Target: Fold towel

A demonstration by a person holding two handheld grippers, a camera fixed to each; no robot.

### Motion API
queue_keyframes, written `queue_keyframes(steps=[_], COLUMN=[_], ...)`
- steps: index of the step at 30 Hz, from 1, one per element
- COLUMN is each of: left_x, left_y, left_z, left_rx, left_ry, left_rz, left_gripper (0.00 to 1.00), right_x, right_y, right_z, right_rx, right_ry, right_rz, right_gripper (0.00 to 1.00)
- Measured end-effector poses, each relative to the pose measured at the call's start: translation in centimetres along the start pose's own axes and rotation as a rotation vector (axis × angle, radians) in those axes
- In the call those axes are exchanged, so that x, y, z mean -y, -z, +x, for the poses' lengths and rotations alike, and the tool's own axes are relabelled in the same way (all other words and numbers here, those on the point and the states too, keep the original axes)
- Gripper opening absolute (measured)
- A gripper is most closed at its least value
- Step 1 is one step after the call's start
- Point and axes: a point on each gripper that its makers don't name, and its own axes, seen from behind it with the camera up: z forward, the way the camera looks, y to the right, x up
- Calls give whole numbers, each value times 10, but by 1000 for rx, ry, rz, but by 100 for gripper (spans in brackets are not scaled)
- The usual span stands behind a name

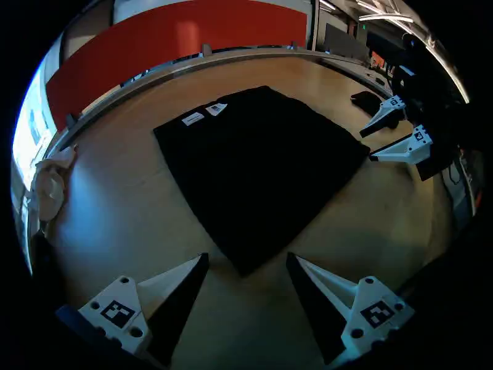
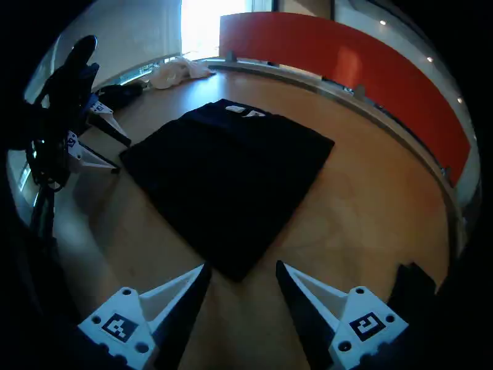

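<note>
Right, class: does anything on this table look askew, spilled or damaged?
Nothing serious stands out. The black towel lies flat on the wooden table, with no spill or tear visible. Two white tags show on it near one corner, and a crumpled pale cloth sits by the table's rim.

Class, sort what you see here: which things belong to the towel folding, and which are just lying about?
For the job:
towel
left claw, open
right claw, open

Lying about:
white cloth
dark item
</note>
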Motion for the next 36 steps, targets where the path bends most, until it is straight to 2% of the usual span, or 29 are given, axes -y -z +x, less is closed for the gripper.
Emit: queue_keyframes(steps=[6, 13, 17, 22, 25, 29, 36], left_x=[4, 2, 0, 0, 1, 5, 4], left_y=[0, 0, 0, 1, 1, 1, 1], left_z=[0, -1, -1, 0, -1, -1, 0], left_rx=[13, 15, 18, 23, 25, 27, 15], left_ry=[9, 12, 15, 20, 24, 39, 45], left_rz=[11, 17, 18, 21, 24, 42, 51], left_gripper=[80, 69, 65, 54, 49, 20, 15], right_x=[2, 2, 4, 6, 7, 7, 9], right_y=[-2, -2, -2, -2, -3, -3, -2], right_z=[-2, -2, -2, -1, -1, -1, 2], right_rx=[7, 5, 3, 3, 4, 5, 1], right_ry=[-7, -21, -17, -14, -15, -20, -31], right_rz=[18, 24, 27, 29, 29, 30, 33], right_gripper=[62, 48, 36, 25, 22, 20, 18])
